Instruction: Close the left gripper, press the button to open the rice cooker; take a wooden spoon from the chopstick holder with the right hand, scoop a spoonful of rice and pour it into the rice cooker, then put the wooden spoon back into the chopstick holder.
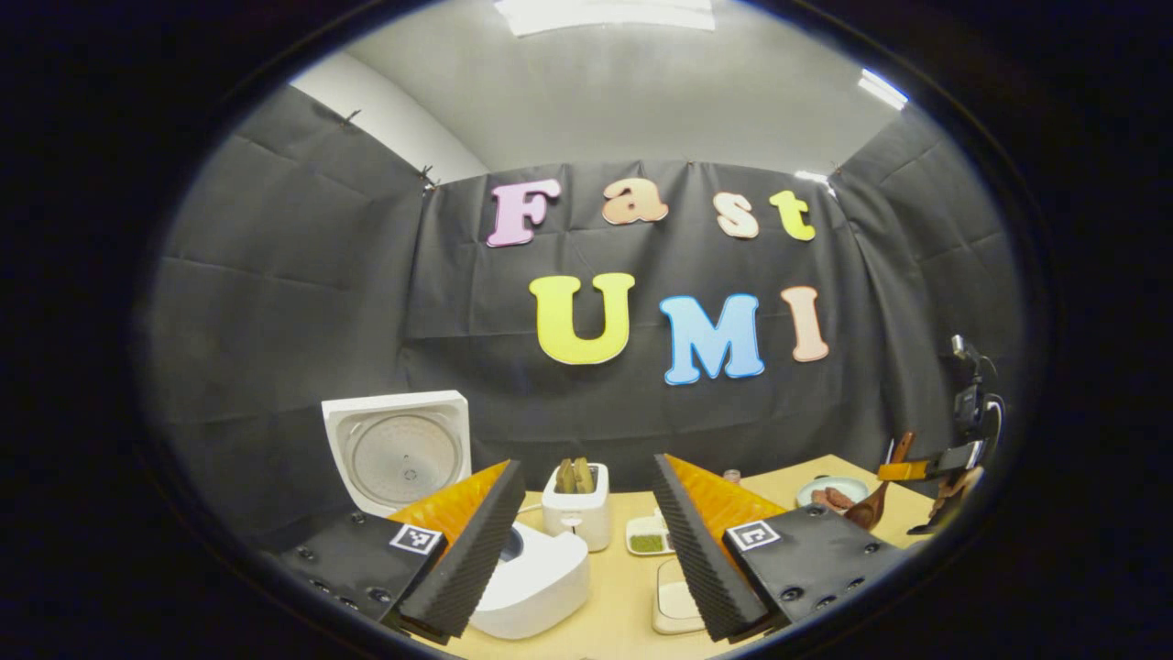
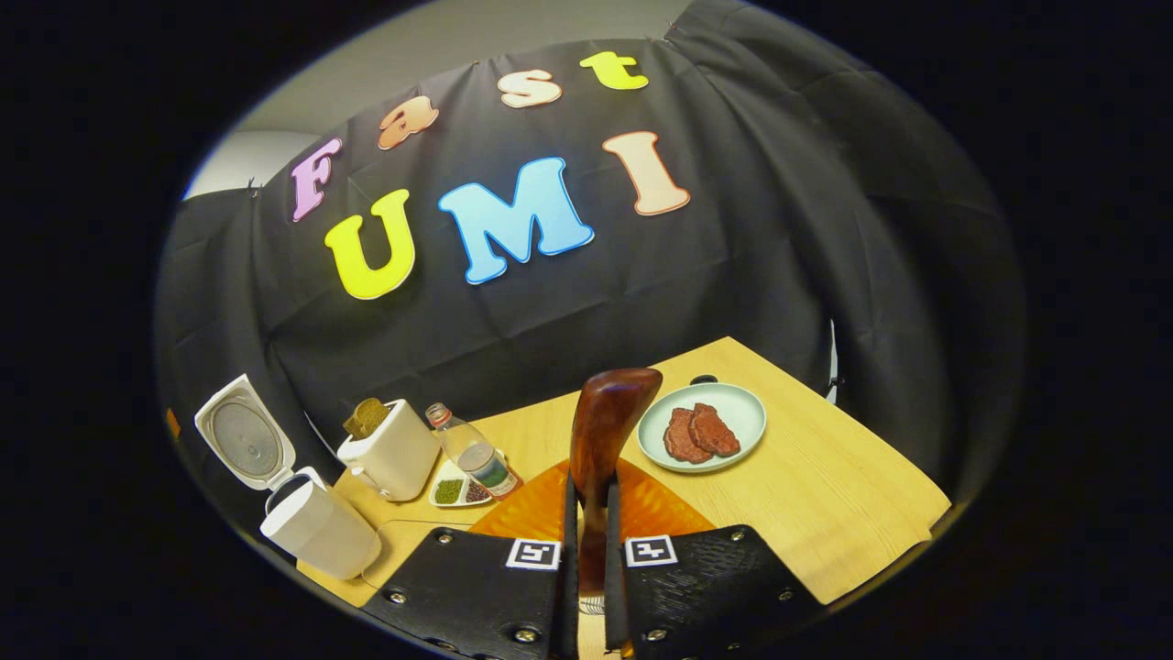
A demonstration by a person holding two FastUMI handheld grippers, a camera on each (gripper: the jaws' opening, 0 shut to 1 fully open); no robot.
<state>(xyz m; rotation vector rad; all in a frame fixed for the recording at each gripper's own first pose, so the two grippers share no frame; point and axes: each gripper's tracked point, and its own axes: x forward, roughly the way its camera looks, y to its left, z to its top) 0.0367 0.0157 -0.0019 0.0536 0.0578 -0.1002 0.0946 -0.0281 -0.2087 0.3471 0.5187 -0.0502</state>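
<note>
The white rice cooker stands at the table's left with its lid swung up; I see the same cooker in the right gripper view. My left gripper hovers open above and just right of the cooker, with nothing between its fingers. My right gripper is shut on the handle of a dark wooden spoon, whose bowl points up and away. From the left gripper view, the right gripper is far to the right, carrying the spoon.
A white toaster with bread, a clear bottle and a small dish of green and dark bits stand behind the cooker. A pale plate with meat slices lies at the right. A flat white thing lies below the left gripper.
</note>
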